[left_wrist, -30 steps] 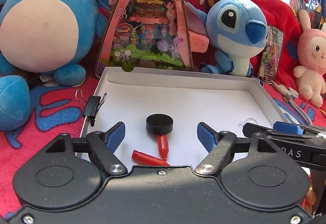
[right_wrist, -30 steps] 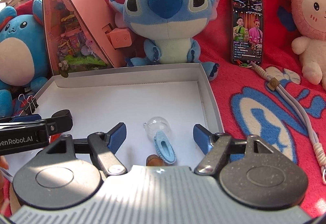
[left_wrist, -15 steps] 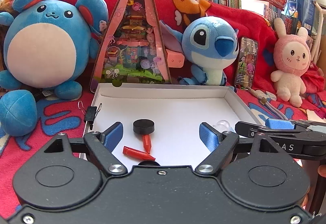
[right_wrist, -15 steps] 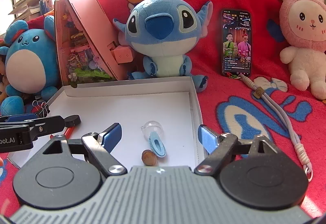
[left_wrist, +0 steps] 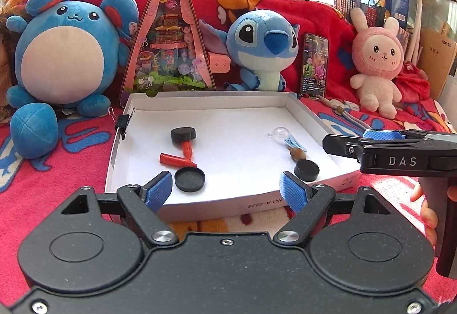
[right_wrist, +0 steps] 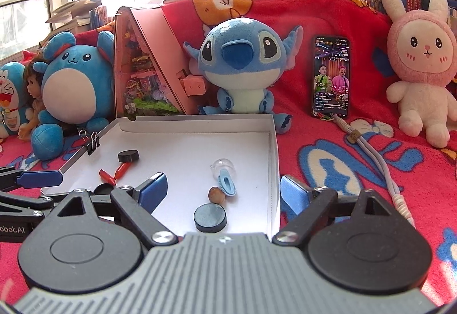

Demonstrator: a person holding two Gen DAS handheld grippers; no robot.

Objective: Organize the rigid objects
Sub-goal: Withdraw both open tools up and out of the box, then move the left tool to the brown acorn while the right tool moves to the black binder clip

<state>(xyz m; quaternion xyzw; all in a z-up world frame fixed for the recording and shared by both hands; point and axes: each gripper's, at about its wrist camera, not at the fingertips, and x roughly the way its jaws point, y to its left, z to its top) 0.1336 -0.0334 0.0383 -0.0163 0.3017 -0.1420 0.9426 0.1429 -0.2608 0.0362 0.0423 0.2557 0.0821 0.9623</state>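
Red blanket under everything. Plush toys along the back: round blue plush, blue alien plush, pink bunny plush. Pink triangular toy case upright behind white tray. Phone propped on the blanket between alien plush and bunny. Left gripper open, nothing between pads, at tray's near wall. Right gripper open, jaws just been widening, empty, straddling tray's right wall, hand on its handle. In tray, left side: black disc, two red caps touching, black lid open side up. Right side: black puck, brown nut, blue clip, clear ball in a rough line. Binder clip on tray's left rim.
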